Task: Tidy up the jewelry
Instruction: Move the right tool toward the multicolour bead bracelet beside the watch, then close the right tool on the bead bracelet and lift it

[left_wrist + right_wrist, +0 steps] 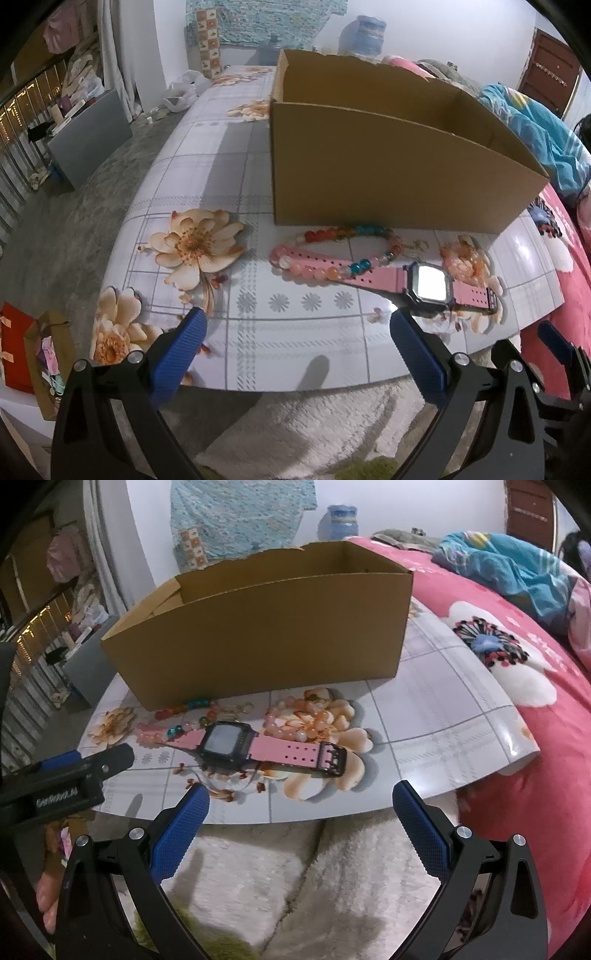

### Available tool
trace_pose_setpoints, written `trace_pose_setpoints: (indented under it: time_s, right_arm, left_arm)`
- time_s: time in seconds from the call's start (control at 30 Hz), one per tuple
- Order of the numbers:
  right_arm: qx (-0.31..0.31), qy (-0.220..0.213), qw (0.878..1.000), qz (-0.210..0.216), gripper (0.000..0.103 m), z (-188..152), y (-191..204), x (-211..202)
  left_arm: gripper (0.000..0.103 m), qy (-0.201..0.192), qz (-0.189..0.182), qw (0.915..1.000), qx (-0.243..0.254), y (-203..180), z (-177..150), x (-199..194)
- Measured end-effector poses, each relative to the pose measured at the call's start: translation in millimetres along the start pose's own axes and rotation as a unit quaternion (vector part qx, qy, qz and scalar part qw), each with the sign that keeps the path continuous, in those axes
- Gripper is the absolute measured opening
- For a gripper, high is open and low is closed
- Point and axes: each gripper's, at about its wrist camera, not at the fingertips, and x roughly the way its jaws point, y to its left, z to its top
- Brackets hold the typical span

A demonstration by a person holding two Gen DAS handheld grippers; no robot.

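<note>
Nearest on the flowered table (461,716) lies a pink-strapped digital watch (236,747), black case, strap across a beaded bracelet (332,254), before the cardboard box (258,635). Left gripper (295,325) and right gripper (301,801) hover spread wide, holding nothing.

A pink-strapped digital watch (236,746) lies flat on a floral-print table (443,716), beaded bracelets (295,720) just behind it, before an open cardboard box (258,635). The right gripper (301,797) hangs wide open, empty, over the table's near edge.
</note>
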Motion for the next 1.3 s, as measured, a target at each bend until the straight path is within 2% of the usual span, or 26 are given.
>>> trace_pose_setpoints:
  time_s: [0.17,0.27,0.37,0.43,0.47,0.53,0.6,0.7,0.8,0.97,1.03,1.1,1.17,1.3]
  right_arm:
    - [-0.016,-0.009,1.000,0.015,0.096,1,7,-1]
    - [-0.026,-0.011,0.999,0.029,0.096,4,13,2]
    - [-0.037,-0.012,0.998,0.042,0.094,7,20,5]
    - [-0.042,-0.015,0.998,0.054,0.092,10,25,7]
    - [-0.042,-0.016,0.997,0.059,0.091,13,27,8]
    - [-0.042,-0.018,0.996,0.071,0.087,20,32,12]
    - [-0.041,-0.020,0.996,0.078,0.083,25,36,15]
    - [-0.034,-0.016,0.995,0.095,0.075,36,43,25]
    - [-0.020,0.000,0.993,0.114,0.063,46,49,39]
    - [-0.009,0.027,0.993,0.113,0.041,55,54,58]
    - [-0.011,0.041,0.993,0.108,0.035,57,56,64]
    - [-0.010,0.048,0.993,0.105,0.031,57,55,67]
    - [-0.007,0.059,0.993,0.100,0.028,59,55,72]
    - [-0.002,0.079,0.993,0.090,0.022,62,54,81]
  left_arm:
    - [0.097,-0.019,-0.019,0.9996,0.004,13,7,1]
    - [0.097,-0.012,-0.027,0.9994,0.018,19,11,5]
    - [0.097,-0.047,-0.065,0.9965,0.026,29,14,2]
    - [0.097,-0.076,-0.103,0.9916,0.019,39,16,-1]
    - [0.097,-0.074,-0.120,0.9900,0.011,44,16,0]
    - [0.097,-0.087,-0.173,0.9809,-0.014,58,19,1]
    - [0.097,-0.073,-0.202,0.9757,-0.043,69,20,8]
    - [0.097,-0.075,-0.204,0.9758,-0.020,69,27,15]
    - [0.097,-0.083,-0.179,0.9802,0.018,66,30,19]
    - [0.095,-0.073,-0.161,0.9816,0.073,58,31,30]
    - [0.088,-0.073,-0.152,0.9815,0.091,55,33,34]
    - [0.075,-0.068,-0.151,0.9810,0.101,55,36,38]
    - [0.066,-0.062,-0.151,0.9808,0.107,54,39,43]
    - [0.049,-0.037,-0.160,0.9795,0.117,51,42,55]
